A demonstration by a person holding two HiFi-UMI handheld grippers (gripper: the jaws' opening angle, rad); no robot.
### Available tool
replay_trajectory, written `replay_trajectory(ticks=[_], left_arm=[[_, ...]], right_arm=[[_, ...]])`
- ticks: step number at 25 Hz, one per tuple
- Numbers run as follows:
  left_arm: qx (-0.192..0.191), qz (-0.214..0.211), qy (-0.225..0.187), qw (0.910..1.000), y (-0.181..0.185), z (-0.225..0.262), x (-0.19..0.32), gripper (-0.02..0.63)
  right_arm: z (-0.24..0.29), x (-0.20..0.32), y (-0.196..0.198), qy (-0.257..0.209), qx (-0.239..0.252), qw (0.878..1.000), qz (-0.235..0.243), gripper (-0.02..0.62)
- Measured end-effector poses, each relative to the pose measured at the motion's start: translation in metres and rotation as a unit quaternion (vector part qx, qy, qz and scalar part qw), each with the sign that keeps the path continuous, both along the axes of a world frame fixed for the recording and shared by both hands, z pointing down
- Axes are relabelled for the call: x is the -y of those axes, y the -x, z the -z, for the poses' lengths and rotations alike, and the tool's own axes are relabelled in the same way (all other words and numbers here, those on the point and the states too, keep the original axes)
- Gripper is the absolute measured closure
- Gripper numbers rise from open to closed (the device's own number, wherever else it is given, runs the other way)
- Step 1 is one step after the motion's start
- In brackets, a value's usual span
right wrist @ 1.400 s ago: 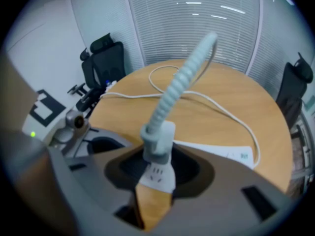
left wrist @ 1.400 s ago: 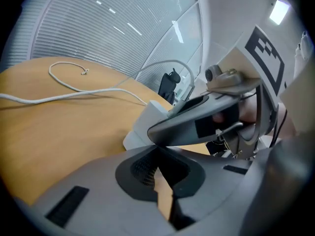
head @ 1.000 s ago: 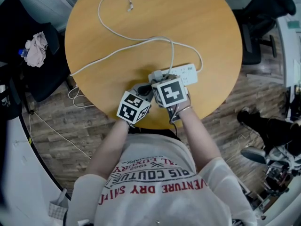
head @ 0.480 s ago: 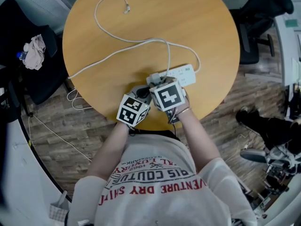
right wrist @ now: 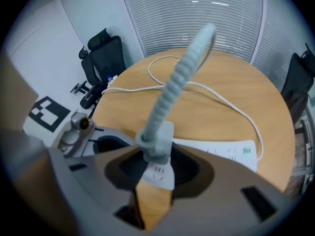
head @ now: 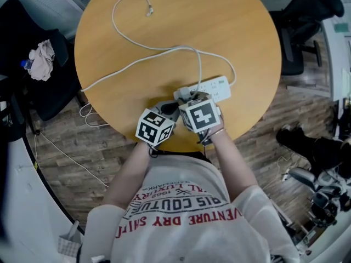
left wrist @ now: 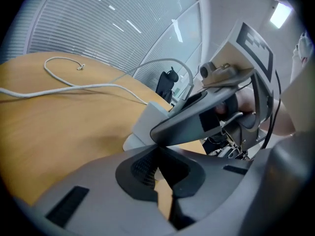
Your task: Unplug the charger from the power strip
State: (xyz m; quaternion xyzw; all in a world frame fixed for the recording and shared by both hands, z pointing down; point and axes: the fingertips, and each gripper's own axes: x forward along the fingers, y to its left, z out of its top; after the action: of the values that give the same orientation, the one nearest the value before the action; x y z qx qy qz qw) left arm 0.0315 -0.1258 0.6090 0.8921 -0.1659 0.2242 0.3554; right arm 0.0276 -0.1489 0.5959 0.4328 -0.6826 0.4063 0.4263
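A white power strip (head: pixel 213 88) lies near the front edge of the round wooden table (head: pixel 241 32). The grey-white charger plug (right wrist: pixel 156 149) stands in the strip's left end, and its ribbed cable (right wrist: pixel 179 77) rises from it. My right gripper (head: pixel 190 97) points steeply down over it and is shut on the charger plug, which sits between the two pads (right wrist: pixel 186 167). My left gripper (head: pixel 173 108) comes in from the left, jaws shut, with its tips (left wrist: pixel 158 152) at the strip's near end (left wrist: pixel 143 126). The charger's cable (head: pixel 129 36) loops to a loose connector (head: pixel 149 12) at the far side.
The strip's own cord (head: pixel 126 67) runs left off the table edge to the wooden floor. A black chair (head: pixel 38 86) with a cloth (head: pixel 43 56) on it stands at the left. Another black chair (head: pixel 307 21) is at the upper right.
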Motion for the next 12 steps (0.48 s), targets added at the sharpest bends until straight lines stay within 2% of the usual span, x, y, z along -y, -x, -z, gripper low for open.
replay_trajectory(ticks=[6,12], left_arm=[[0.011,-0.007,-0.009,0.9999,-0.0025,0.0015,-0.0024,0.578],[0.011,-0.012,-0.008,0.9998,-0.0051,0.0023,-0.0019,0.578]], right_arm=[[0.0055,0.0005,-0.0016,-0.026,-0.050,0.998,0.024,0.436],[0.0069,-0.0025,-0.0080,-0.010,-0.013,1.000,-0.010,0.434]])
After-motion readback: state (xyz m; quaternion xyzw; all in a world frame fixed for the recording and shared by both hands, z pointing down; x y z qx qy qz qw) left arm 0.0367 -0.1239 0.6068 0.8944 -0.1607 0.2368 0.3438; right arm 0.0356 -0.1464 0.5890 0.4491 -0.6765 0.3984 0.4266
